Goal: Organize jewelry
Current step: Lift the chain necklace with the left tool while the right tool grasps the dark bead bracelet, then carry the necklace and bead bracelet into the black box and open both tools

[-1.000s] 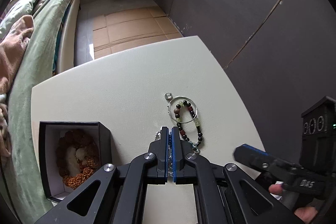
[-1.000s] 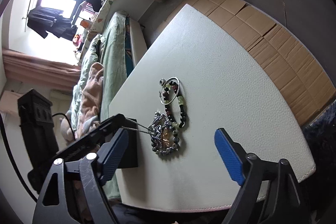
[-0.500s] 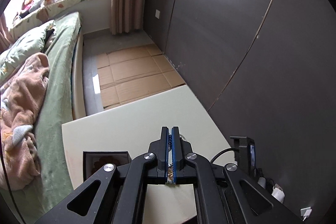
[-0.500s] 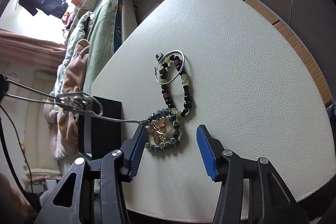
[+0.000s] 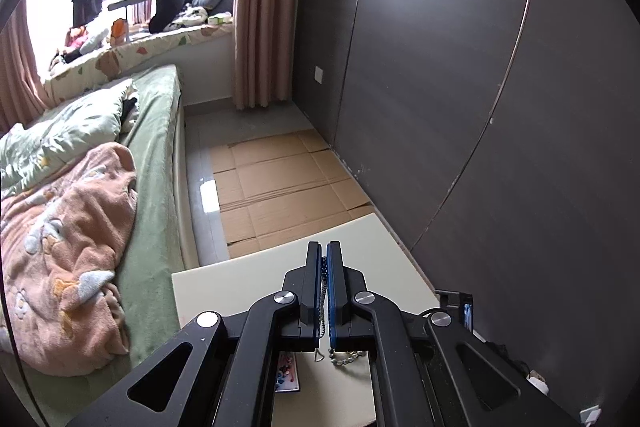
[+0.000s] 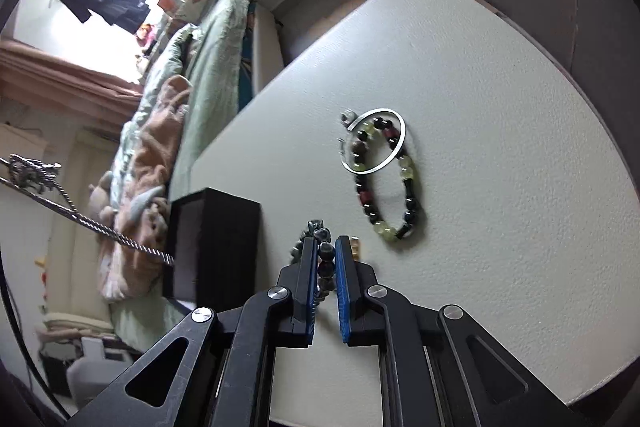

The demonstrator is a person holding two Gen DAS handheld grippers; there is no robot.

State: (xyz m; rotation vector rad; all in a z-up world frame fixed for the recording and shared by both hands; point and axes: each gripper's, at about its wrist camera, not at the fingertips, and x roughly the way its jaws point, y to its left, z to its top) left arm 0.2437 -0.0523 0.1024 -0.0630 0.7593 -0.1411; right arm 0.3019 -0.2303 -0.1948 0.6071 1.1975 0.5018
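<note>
White textured table (image 6: pixel 500 99) beside green bed (image 5: pixel 156 155), cardboard-covered floor (image 5: pixel 280 183).

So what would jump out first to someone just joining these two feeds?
Probably the right gripper, its blue-padded jaws closing on a grey-beaded bracelet on the white textured table. Next, the twisted silver chain stretched taut across the left of the right wrist view, above the black open box; the left gripper is shut on it. Beyond lies a dark-and-green beaded bracelet.

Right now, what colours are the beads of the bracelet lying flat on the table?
Black, pale green and dark red beads, seen best in the right wrist view.
</note>
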